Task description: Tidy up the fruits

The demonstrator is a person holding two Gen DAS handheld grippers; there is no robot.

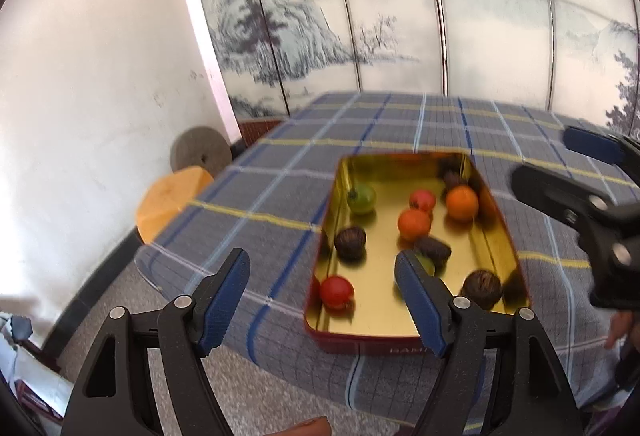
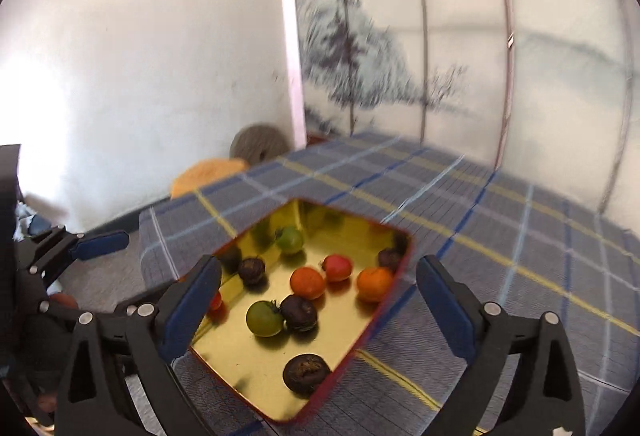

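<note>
Both the left gripper [image 1: 322, 300] and right gripper [image 2: 318, 310] hang released, holding nothing, above a gold tin [image 1: 404, 322] of fruits [image 1: 414, 224] on the plaid tablecloth [image 1: 272, 180]. Beyond stand a white wall [image 1: 100, 76] and painted screen [image 1: 380, 16].

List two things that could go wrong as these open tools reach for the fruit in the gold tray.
The fruit are round and loose on the smooth tray; a nudged orange may roll off target. The near green fruit touches a dark one, so the right tool might pinch both.
</note>
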